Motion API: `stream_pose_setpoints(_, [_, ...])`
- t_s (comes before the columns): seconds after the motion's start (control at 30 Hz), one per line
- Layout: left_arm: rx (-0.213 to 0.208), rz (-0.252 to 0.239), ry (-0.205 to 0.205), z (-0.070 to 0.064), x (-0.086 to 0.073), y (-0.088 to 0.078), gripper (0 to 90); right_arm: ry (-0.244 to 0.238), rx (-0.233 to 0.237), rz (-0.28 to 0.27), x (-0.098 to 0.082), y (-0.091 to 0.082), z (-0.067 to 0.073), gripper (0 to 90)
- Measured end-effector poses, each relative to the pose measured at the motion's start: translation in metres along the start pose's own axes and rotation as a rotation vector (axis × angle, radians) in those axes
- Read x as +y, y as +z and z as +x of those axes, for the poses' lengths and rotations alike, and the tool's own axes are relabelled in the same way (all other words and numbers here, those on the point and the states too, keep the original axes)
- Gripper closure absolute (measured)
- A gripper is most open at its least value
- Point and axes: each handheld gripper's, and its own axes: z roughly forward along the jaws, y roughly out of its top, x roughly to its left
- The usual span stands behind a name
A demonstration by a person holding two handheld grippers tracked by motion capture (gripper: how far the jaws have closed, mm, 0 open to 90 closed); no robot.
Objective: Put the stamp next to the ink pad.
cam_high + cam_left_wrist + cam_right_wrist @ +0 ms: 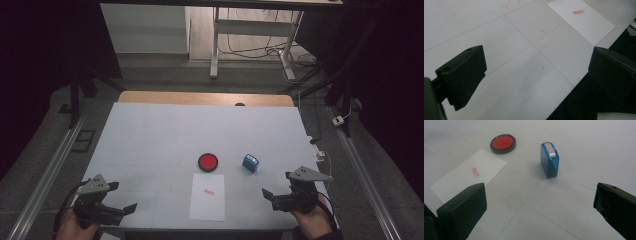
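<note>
The right claw (276, 198) is sitting lowest right in the high view, held low over the worktop (150, 130), its jaws spread wide with nothing between them. In the right gripper view those two black jaws are framing the blue stamp (549, 160), which is standing upright in the upper middle of that frame, well ahead of the jaws and touching neither. That framing suggests the stamp is the thing being lined up for a grasp.

The left claw (123, 198) is resting at the lower left of the high view, likewise wide open and empty, angled toward the centre. It is probably waiting clear so that the other hand has room.

Further out, the white paper (208, 197) is lying flat at the lower centre between the two claws, already bearing a small red imprint (209, 191). Just above it the round red ink pad (208, 162) is lying open, with the stamp to its right, near but apart, everything within easy reach.
</note>
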Motion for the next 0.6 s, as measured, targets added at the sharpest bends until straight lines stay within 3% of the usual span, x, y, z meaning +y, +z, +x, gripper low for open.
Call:
stream_pose_setpoints(0.37, [0.003,0.001,0.005,-0.001,0.0,0.0,2.1,0.024,-0.031,0.044,-0.017,-0.015,-0.001,0.0])
stream_pose_setpoints(0.6, [0.006,0.008,0.011,-0.001,0.0,0.0,2.1,0.023,-0.039,0.057,-0.019,-0.017,0.001,0.0])
